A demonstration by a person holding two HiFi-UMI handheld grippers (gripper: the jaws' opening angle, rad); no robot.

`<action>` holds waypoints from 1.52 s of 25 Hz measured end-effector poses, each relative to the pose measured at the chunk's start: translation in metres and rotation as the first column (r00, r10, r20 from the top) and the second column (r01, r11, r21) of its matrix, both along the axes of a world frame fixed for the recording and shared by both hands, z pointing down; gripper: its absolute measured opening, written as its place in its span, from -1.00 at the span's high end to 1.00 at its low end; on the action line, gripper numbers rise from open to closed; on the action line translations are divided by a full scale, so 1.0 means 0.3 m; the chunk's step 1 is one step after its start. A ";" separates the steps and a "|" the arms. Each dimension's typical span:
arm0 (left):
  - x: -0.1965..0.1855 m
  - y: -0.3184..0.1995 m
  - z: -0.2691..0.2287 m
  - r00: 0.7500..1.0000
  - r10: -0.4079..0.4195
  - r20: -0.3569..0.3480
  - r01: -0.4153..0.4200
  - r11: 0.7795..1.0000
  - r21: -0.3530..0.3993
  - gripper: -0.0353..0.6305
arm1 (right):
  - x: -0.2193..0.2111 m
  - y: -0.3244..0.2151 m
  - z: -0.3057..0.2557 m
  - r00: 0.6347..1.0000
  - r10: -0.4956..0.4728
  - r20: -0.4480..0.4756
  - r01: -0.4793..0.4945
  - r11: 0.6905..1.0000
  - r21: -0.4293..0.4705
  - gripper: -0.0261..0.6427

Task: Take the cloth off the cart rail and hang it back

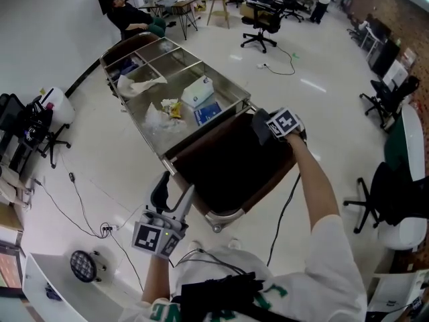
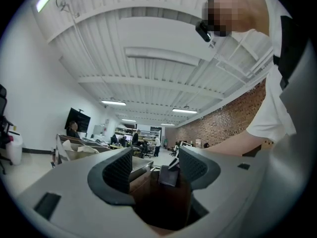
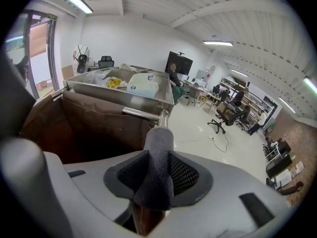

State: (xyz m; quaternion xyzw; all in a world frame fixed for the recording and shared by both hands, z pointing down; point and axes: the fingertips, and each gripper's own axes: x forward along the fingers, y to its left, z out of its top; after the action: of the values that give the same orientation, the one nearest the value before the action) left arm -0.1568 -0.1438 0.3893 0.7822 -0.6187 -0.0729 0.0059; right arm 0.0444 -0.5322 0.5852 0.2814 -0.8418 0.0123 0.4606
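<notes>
Cloth [image 3: 158, 167], dark grey, stands upright between the jaws of the right gripper [image 3: 159, 175], and both ribbed pads press against it; the right gripper is clamped on the cloth. In the right gripper view the cloth's rounded top rises above the jaws at frame centre, in front of the steel rail [image 3: 141, 114] of the cart [image 1: 221, 79]. Whether the cloth touches the rail cannot be determined. In the head view the cloth [image 1: 261, 125] appears right of centre, at the cart's near right corner, with the right gripper [image 1: 265, 129] on it and the person's arm reaching in from the lower right. A brown bag [image 1: 228, 166] hangs at the cart's near end, directly below and left of the cloth. The left gripper [image 1: 173, 196] is at the lower left of the head view, near the bag's left corner and well apart from the cloth. In the left gripper view its jaws [image 2: 154, 170] stand apart with nothing pressed between them; only the bag shows beyond the gap. The cart's steel compartments, upper centre of the head view, contain a white box [image 1: 198, 91], a blue pack [image 1: 209, 113] and crumpled wrappers [image 1: 159, 116].
</notes>
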 end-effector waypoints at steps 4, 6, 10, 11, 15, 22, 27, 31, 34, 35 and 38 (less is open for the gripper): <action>0.021 -0.007 -0.023 0.999 0.034 -0.008 -0.034 0.999 0.009 0.08 | 0.003 0.007 -0.008 1.000 0.007 -0.004 -0.006 0.999 0.044 0.50; 0.023 -0.006 -0.025 0.999 0.047 -0.010 -0.046 0.999 0.011 0.08 | 0.009 0.007 -0.017 1.000 0.013 -0.001 -0.013 0.997 0.073 0.55; -0.019 -0.005 0.016 0.999 0.047 0.016 -0.047 0.999 0.026 0.08 | 0.010 0.024 -0.069 0.999 0.033 0.040 -0.037 0.995 0.098 0.74; -0.014 -0.005 0.006 0.998 0.055 0.009 -0.055 0.998 0.028 0.08 | 0.016 0.028 -0.076 0.998 0.038 0.049 -0.042 0.994 0.100 0.75; 0.012 -0.009 -0.036 0.995 0.098 -0.022 -0.098 0.995 0.023 0.08 | 0.021 0.083 -0.192 0.986 0.035 0.162 -0.061 0.986 0.157 0.75; 0.012 -0.036 -0.054 0.990 0.141 -0.028 -0.140 0.990 0.035 0.08 | -0.007 0.353 -0.596 0.882 -0.081 0.464 -0.094 0.935 0.342 0.75; 0.025 -0.054 -0.063 0.985 0.170 -0.026 -0.169 0.985 0.039 0.08 | -0.015 0.640 -0.793 0.740 -0.178 0.648 -0.139 0.903 0.407 0.75; -0.008 -0.065 -0.052 0.988 0.155 -0.010 -0.154 0.986 0.067 0.08 | -0.018 0.857 -0.875 0.646 -0.212 0.734 -0.203 0.879 0.432 0.75; -0.023 -0.065 -0.034 0.988 0.156 -0.007 -0.155 0.985 0.073 0.08 | -0.015 0.989 -0.883 0.624 -0.214 0.752 -0.241 0.863 0.445 0.75; -0.020 -0.063 -0.031 0.987 0.161 -0.008 -0.160 0.985 0.069 0.08 | -0.012 1.022 -0.876 0.622 -0.207 0.755 -0.252 0.860 0.443 0.75; 0.020 -0.054 -0.063 0.981 0.192 -0.021 -0.190 0.980 0.063 0.08 | 0.002 1.091 -0.850 0.593 -0.168 0.788 -0.280 0.874 0.397 0.75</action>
State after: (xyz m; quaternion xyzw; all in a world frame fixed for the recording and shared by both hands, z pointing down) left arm -0.1507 -0.1600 0.3704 0.8367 -0.5382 -0.1012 -0.0027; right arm 0.0451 -0.2048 0.3302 0.3780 -0.9224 -0.0572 -0.0546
